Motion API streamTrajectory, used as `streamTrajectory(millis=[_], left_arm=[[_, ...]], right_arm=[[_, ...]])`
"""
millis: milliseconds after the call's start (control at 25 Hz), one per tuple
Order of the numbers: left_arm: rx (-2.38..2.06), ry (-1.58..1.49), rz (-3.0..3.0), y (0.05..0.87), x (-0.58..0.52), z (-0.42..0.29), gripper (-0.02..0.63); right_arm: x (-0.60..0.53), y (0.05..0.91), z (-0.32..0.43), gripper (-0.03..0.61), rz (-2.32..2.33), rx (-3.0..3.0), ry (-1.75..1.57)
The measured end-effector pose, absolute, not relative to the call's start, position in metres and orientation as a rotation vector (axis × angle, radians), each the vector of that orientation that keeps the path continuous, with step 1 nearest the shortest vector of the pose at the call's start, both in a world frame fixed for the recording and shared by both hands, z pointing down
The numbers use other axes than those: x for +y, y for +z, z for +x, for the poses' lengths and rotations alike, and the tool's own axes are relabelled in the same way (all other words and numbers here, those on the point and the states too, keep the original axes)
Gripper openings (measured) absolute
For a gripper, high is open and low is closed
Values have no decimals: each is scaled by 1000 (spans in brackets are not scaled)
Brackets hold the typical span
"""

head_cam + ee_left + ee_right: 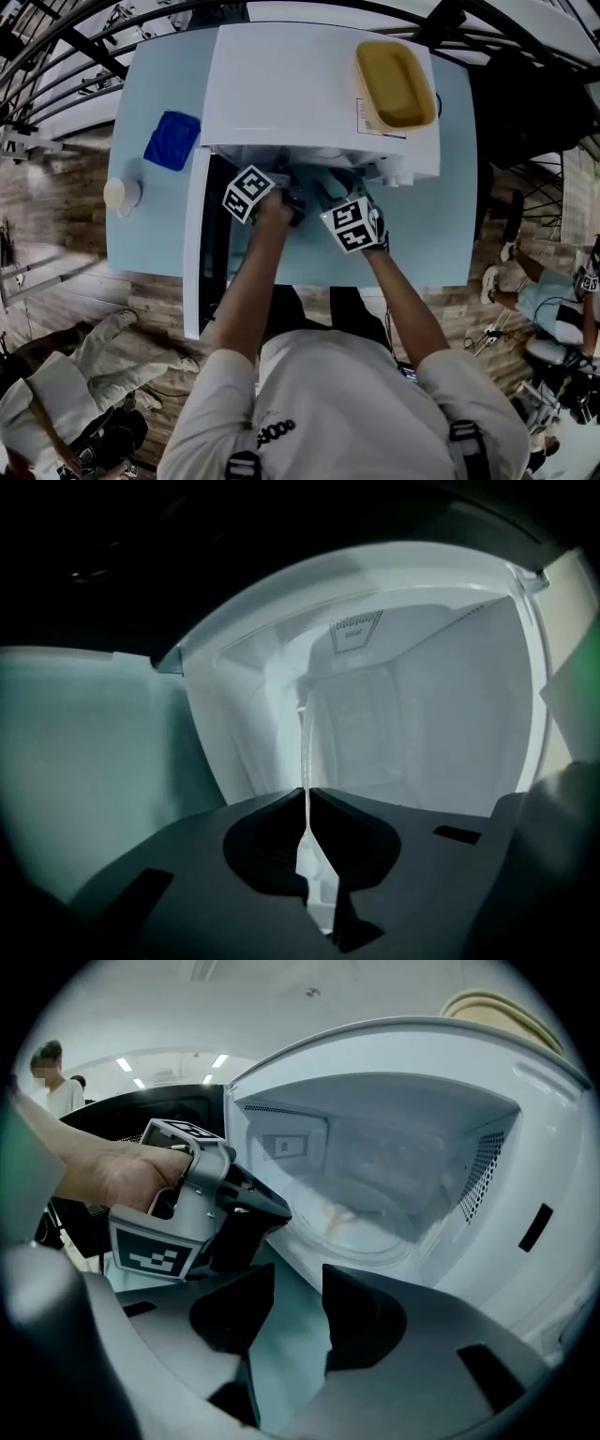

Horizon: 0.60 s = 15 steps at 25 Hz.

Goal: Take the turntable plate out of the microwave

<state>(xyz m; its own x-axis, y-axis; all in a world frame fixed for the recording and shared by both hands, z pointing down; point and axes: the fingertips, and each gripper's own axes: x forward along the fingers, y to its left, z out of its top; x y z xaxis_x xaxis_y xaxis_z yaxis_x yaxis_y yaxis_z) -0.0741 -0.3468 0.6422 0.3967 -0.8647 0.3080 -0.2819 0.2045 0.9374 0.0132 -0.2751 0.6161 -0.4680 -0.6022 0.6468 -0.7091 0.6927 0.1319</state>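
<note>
On the far left of the pale blue desk [441, 234] a small round cup-like object [122, 194] sits near a blue cloth [172, 140], both well apart from the work. Next comes the microwave [281, 84], its door [195, 253] swung wide open to the left.

The left gripper [292, 201] reaches into the oven's mouth. In its own view the jaws are pressed together on a thin, clear edge that runs up between them – the rim of the turntable plate [305, 752], seen edge-on. The right gripper view agrees: the left gripper [274, 1209], with a hand [112, 1176] round it, has its tips at the near-left rim of the turntable plate [366, 1227], which lies on the cavity floor.

Right of that, the right gripper [330, 195] waits just outside the opening, jaws spread with only bare desk showing between them [298, 1283]. On the microwave's top, at the right, rests a yellow basin [394, 82].

The step in hand looks like the first grasp: one rim is pinched, and the plate is not yet out. The next move probably calls for tipping that rim up off the hub and drawing the plate level through the opening – slowly, since glass held at one edge can slip or swing. The free gripper would help by taking the opposite rim.
</note>
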Motion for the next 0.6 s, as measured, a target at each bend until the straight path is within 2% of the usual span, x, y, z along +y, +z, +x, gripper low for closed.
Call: streamTrajectory(millis=[480, 600], left_arm=[[-1076, -592, 1372, 631, -324, -74, 30], [-1075, -580, 1383, 633, -321, -79, 29]], right_arm=[[-305, 613, -10, 141, 1064, -2099, -190], [-308, 616, -17, 164, 989, -2054, -294]])
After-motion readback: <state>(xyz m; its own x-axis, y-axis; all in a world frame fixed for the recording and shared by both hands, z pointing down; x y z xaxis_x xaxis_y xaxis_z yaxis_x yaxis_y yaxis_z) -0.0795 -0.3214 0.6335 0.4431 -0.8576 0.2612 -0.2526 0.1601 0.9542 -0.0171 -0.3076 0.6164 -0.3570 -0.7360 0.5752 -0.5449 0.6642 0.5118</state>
